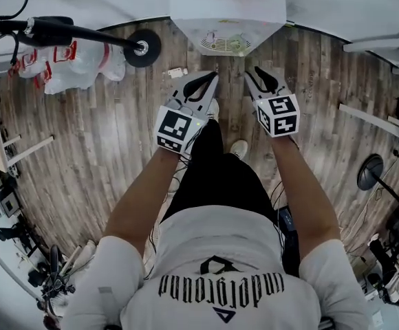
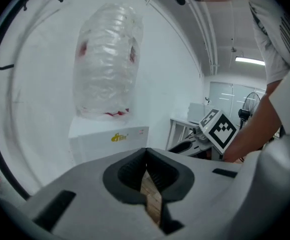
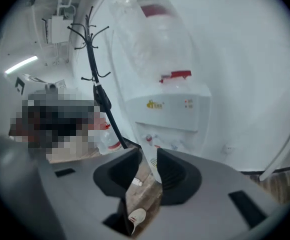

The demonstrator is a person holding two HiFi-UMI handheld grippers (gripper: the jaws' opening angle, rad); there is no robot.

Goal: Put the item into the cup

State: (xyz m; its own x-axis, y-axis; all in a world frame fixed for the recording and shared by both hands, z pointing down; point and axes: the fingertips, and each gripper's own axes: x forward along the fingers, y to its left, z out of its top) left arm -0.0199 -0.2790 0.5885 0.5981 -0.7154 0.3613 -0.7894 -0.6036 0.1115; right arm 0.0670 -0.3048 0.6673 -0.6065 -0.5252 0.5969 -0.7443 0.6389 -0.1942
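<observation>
A wood-plank floor (image 1: 117,150) runs up to a white wall, and a white water dispenser (image 1: 227,19) stands against it with a clear bottle (image 2: 107,64) upended on top. To its left in the head view, a black coat stand (image 1: 82,33) reaches across the frame above a heap of clear plastic bags (image 1: 69,64).

A person stands facing the dispenser, one white shoe (image 1: 239,148) showing below, and holds both tools out in front and side by side, pointing at the machine.

The left hand-held gripper (image 1: 210,78) has its dark pads pressed together at the tips, with nothing caught between them. Only a sliver of floor shows lower down in its own view.

The right hand-held gripper (image 1: 254,71) has its jaws apart and empty. Through the gap its own view shows the floor, the dispenser's base and the shoe.

A small white object (image 1: 177,72) lies on the floor just left of the dispenser's base, well clear of both tools. It is too small to tell whether it is the task's item.
</observation>
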